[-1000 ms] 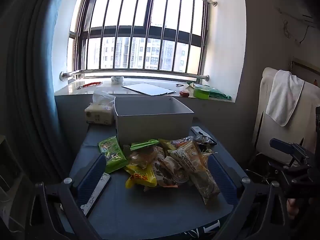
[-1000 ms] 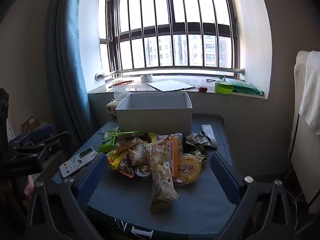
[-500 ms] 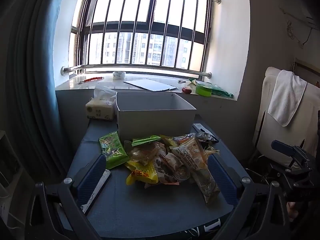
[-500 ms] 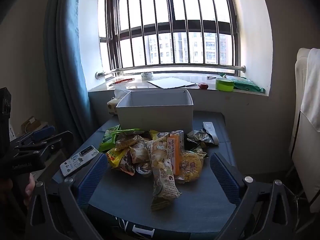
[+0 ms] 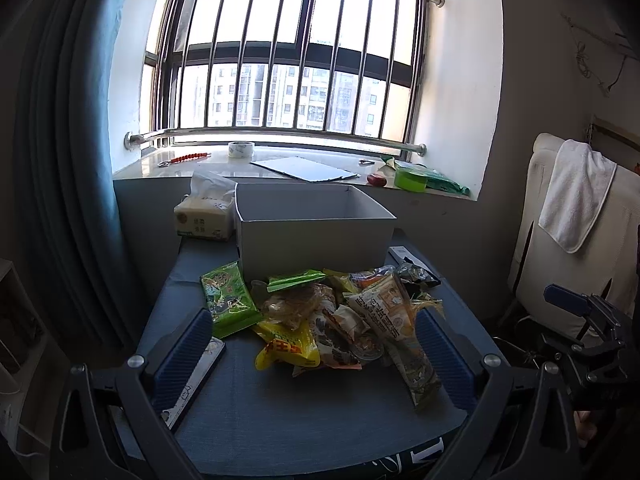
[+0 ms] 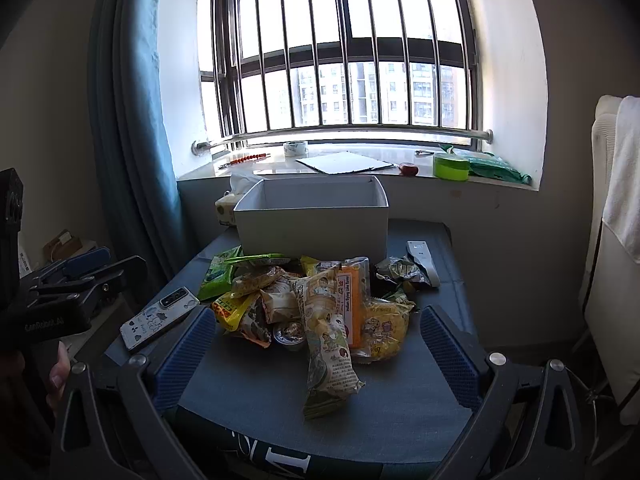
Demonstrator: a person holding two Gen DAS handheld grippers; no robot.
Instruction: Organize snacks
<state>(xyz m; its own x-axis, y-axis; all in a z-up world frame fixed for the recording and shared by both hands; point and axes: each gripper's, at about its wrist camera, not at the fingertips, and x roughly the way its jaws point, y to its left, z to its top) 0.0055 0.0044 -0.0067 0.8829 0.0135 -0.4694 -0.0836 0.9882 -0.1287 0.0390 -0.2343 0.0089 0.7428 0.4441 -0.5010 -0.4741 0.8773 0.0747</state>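
Note:
A pile of snack packets (image 5: 340, 320) lies on a dark blue table (image 5: 300, 420), in front of an empty grey box (image 5: 316, 236). The pile also shows in the right wrist view (image 6: 316, 304), with the box (image 6: 312, 224) behind it. A green packet (image 5: 228, 300) lies at the pile's left and a long beige packet (image 6: 326, 344) points toward me. My left gripper (image 5: 312, 348) is open and empty, just short of the pile. My right gripper (image 6: 316, 348) is open and empty, its fingers either side of the pile's near end.
A phone (image 6: 160, 316) lies at the table's left edge and a remote (image 6: 422, 262) at the back right. A tissue pack (image 5: 206, 220) stands left of the box. The windowsill (image 5: 280, 164) holds tape and green items. A towel-draped chair (image 5: 576, 216) stands on the right.
Both grippers have tilted and risen slightly, so the table and pile sit lower in the views. Nothing on the table has moved.

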